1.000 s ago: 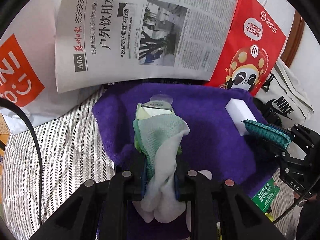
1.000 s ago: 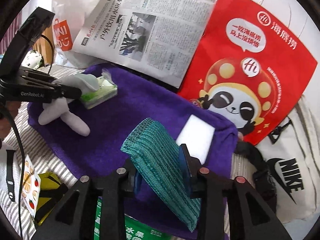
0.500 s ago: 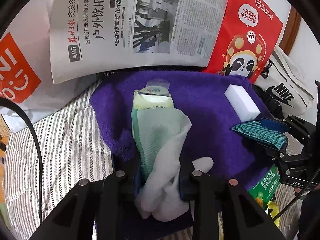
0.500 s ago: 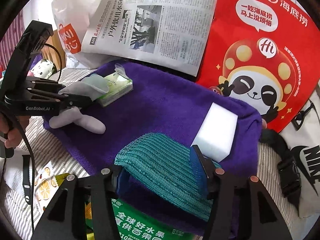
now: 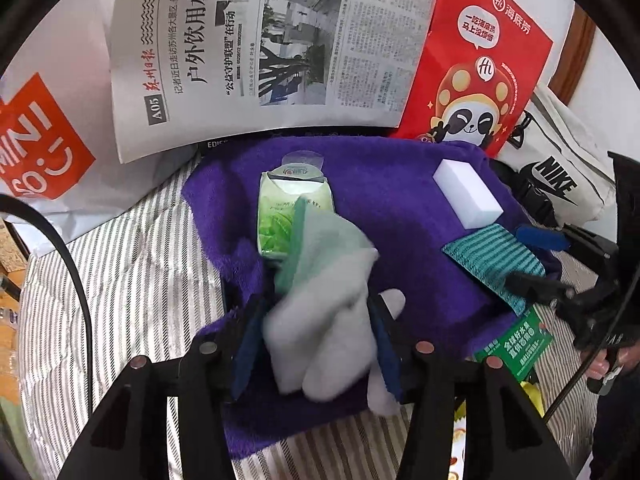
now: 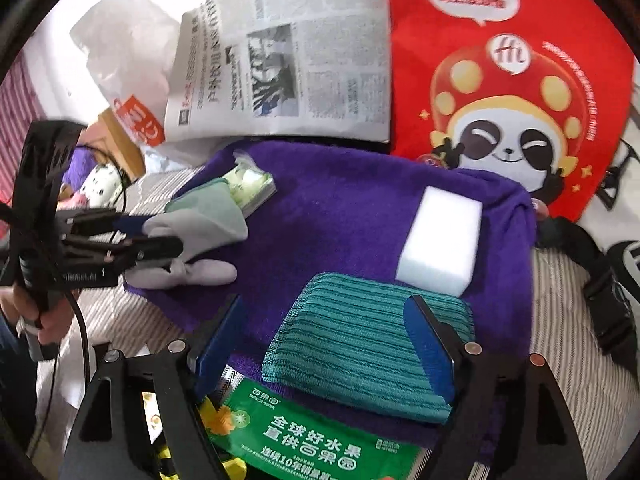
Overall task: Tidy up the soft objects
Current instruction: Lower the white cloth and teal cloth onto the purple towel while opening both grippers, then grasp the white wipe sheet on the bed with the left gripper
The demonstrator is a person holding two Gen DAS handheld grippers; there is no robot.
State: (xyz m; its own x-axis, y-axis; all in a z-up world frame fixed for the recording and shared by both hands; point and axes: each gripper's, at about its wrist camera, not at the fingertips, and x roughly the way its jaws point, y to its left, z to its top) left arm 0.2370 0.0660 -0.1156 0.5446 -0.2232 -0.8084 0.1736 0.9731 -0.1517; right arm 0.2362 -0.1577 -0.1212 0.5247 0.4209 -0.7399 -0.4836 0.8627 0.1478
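Observation:
A white-and-green glove (image 5: 328, 264) lies slack on the purple towel (image 5: 384, 184), its cuff resting on a green tissue pack (image 5: 280, 208). My left gripper (image 5: 316, 332) straddles the glove; its jaws are opening and the pads no longer pinch it. A folded teal striped cloth (image 6: 360, 352) lies flat on the towel's near edge, just in front of a white sponge block (image 6: 440, 240). My right gripper (image 6: 324, 308) is around the cloth with its jaws opening, the left pad well clear of it. The left gripper (image 6: 152, 240) shows at the left of the right wrist view.
A newspaper (image 5: 280, 48), a red panda-print bag (image 5: 480, 72) and a white plastic bag (image 5: 36, 152) stand behind the towel. A white Nike bag (image 5: 556, 176) lies at the right. A green fruit bag (image 6: 312, 440) sits under the towel's front edge on striped bedding (image 5: 132, 280).
Both pairs of jaws have spread apart. The glove has sagged from the left gripper's pinch onto the towel. The teal cloth has rolled from on edge to flat and rests beside the sponge.

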